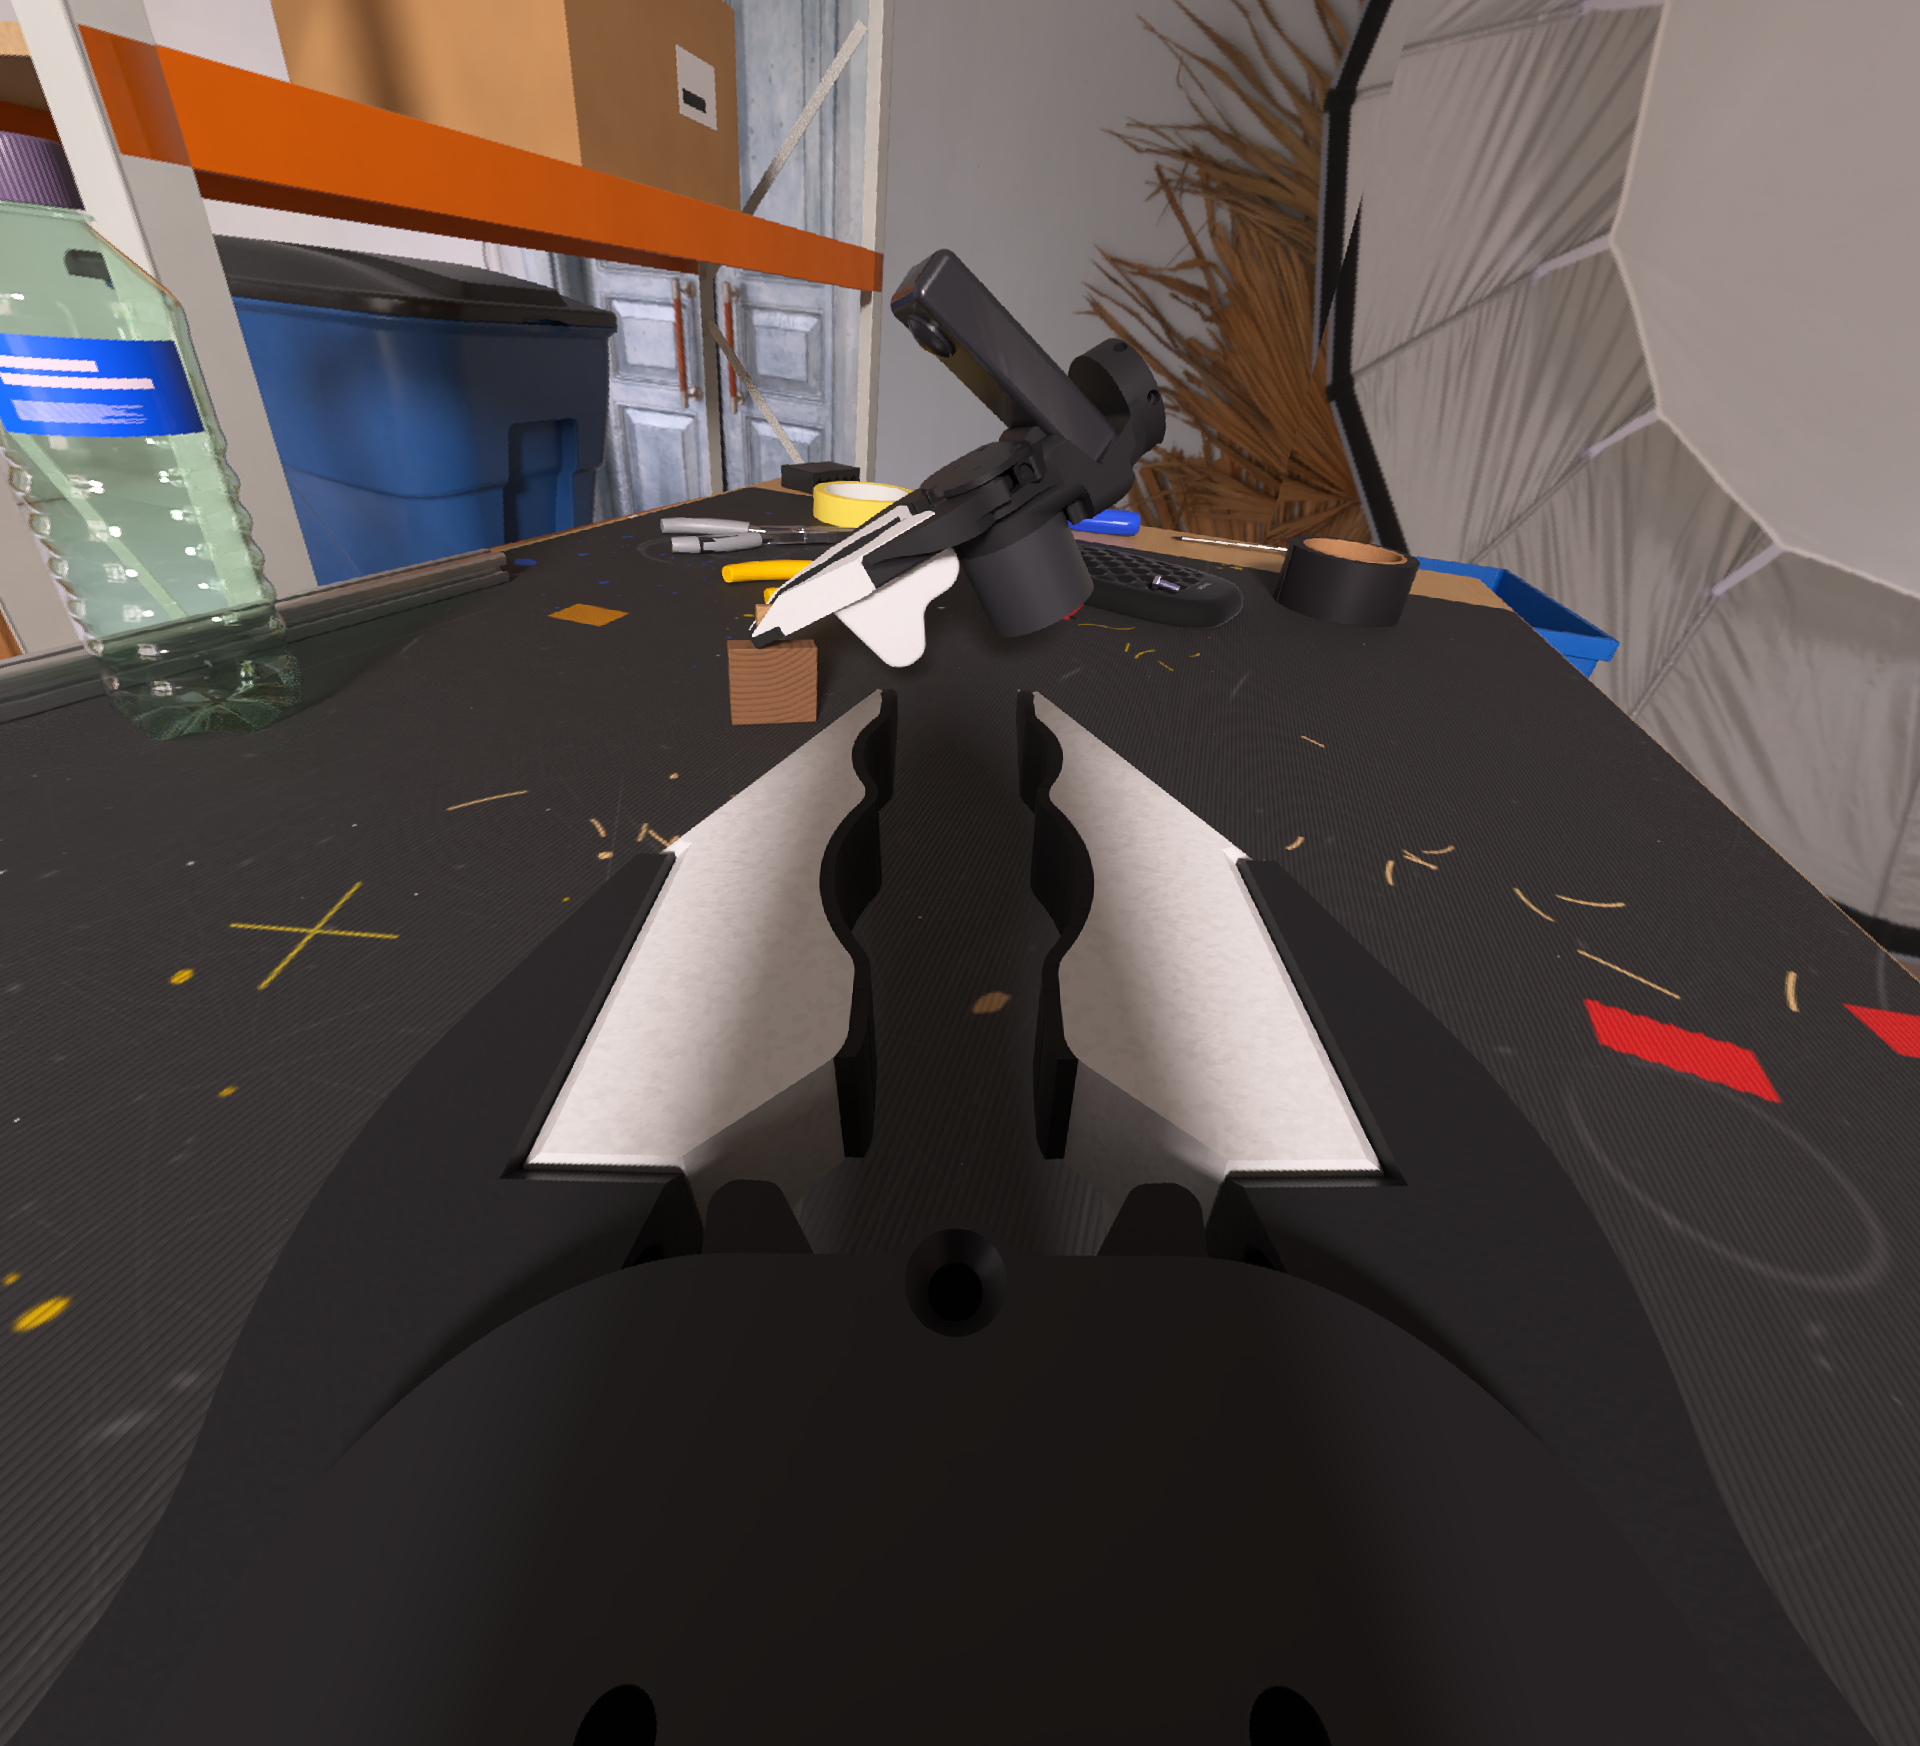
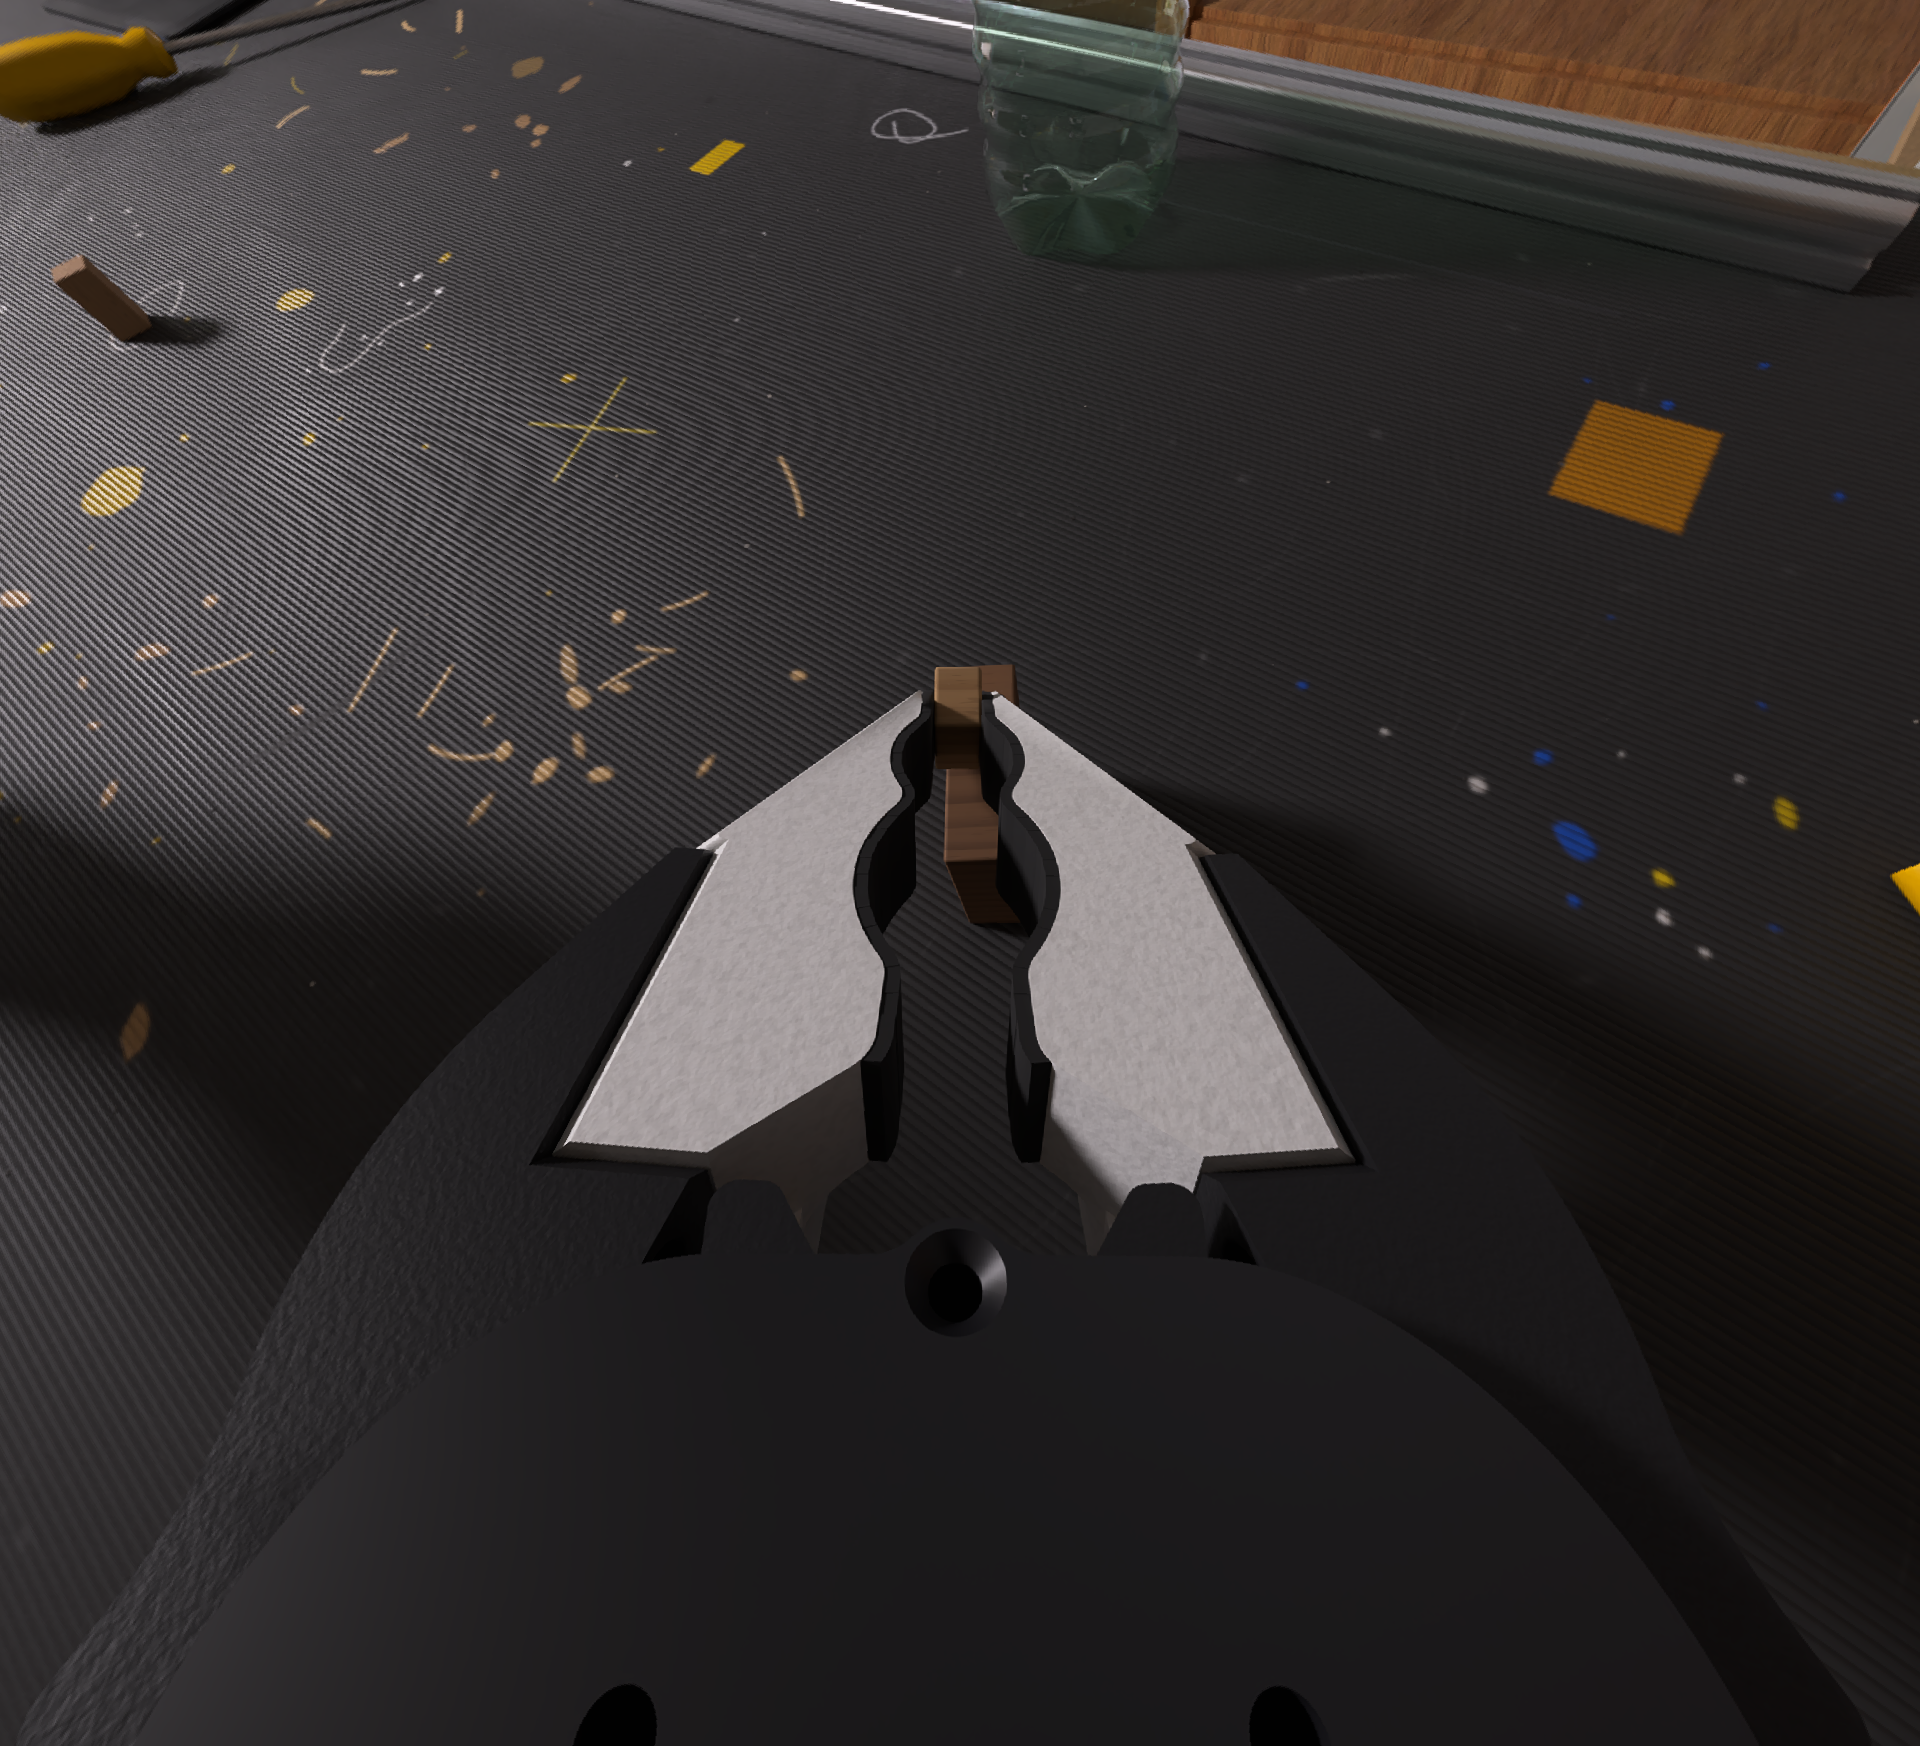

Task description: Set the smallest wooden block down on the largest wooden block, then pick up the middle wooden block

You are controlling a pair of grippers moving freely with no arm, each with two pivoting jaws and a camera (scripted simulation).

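The right gripper [image 2: 961,707] pinches the small block [image 2: 956,690] at the very ends of its fingers. Just beneath them stands the large block [image 1: 774,683]. From the left wrist view the fingertips sit over that block's near-left top edge, not its middle. Whether the two blocks touch, I cannot tell.

The left gripper [image 1: 956,704] has its fingers spread with nothing between them, and the large block is just ahead and slightly left of them. The middle block [image 2: 101,299] lies on the table [image 2: 1247,470], well off to the left of the right fingers.

Risks, as I judge them:
- Letting go this close to the edge could let the small block tip and slide off.
- A tip-only grip may let it twist.
- Pressing down could nudge the large block.

The bottle [image 1: 135,470], left of the left fingers, looks empty. The blue bin [image 1: 416,408] is lidded and the cardboard box [image 1: 488,13] is closed, so their contents are hidden.
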